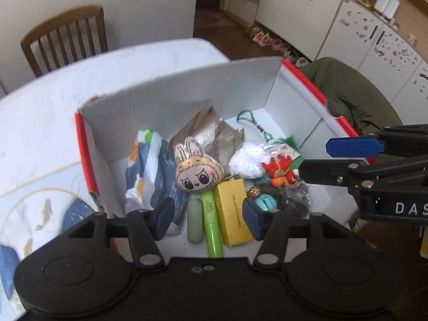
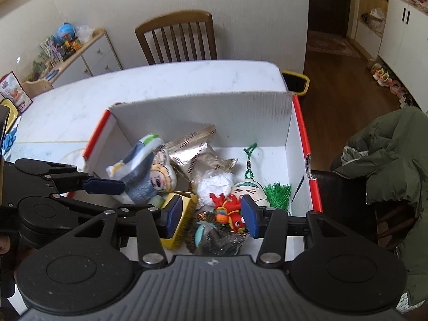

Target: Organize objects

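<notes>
A white cardboard box with red rims [image 1: 83,144] [image 2: 303,133] stands on the marble table, full of small things. Inside lie a bunny-eared doll face [image 1: 198,171] [image 2: 160,179], a bright green tube [image 1: 211,222], a yellow carton [image 1: 232,211] [image 2: 187,214], a red toy [image 1: 279,174] [image 2: 230,211], a white fluffy ball [image 1: 246,160] [image 2: 216,183], a blue-white packet [image 1: 149,165] [image 2: 139,171] and foil packets [image 1: 214,133] [image 2: 198,152]. My left gripper [image 1: 209,219] [image 2: 115,196] hovers open over the tube and carton. My right gripper [image 2: 212,216] [image 1: 334,159] hovers open over the red toy.
A wooden chair [image 1: 67,37] [image 2: 179,37] stands behind the table [image 1: 107,67] [image 2: 160,85]. A green jacket [image 1: 355,93] [image 2: 396,155] hangs over a seat right of the box. A yellow-rimmed bin [image 2: 295,81] sits on the floor past the table's far corner.
</notes>
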`<state>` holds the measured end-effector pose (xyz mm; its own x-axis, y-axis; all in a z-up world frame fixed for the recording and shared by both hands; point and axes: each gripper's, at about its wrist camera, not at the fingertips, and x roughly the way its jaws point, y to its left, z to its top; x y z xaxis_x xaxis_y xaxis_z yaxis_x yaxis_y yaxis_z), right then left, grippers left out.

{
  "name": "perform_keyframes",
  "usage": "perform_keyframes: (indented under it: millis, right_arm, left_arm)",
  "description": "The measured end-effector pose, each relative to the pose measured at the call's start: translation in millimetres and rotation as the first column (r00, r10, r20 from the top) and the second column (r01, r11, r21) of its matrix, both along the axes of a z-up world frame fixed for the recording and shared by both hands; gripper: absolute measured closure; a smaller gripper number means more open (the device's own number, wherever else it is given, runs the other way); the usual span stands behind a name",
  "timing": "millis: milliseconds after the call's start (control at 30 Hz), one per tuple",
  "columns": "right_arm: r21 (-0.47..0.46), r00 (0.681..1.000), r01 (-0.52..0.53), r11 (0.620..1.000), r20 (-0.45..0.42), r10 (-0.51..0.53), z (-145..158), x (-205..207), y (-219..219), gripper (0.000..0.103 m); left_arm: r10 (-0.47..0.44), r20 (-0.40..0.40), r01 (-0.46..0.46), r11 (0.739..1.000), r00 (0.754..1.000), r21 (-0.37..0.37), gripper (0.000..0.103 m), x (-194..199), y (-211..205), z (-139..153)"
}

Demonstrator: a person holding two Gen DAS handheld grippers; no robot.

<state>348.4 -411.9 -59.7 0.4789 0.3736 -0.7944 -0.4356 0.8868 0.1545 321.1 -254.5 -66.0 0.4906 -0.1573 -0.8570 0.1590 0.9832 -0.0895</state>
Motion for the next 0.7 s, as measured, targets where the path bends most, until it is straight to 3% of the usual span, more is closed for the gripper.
perform_keyframes:
  millis: [367, 700]
  right_arm:
    - [0.061, 0.995, 0.030, 0.998, 0.097, -0.036, 33.3, -45.0, 2.7, 0.049]
    - [0.105, 0.986, 0.066, 0.992, 0.147, -0.081, 45.0, -80.4, 1.8, 0.042]
  left_arm:
    - [-0.054, 0.099, 0.057, 0.998, 0.994, -0.029, 0.038, -35.5, 15.8, 37.9]
    - [-0.073, 0.151, 0.081, 0.995, 0.986, -0.050, 0.027, -59.5, 32.4, 57.8]
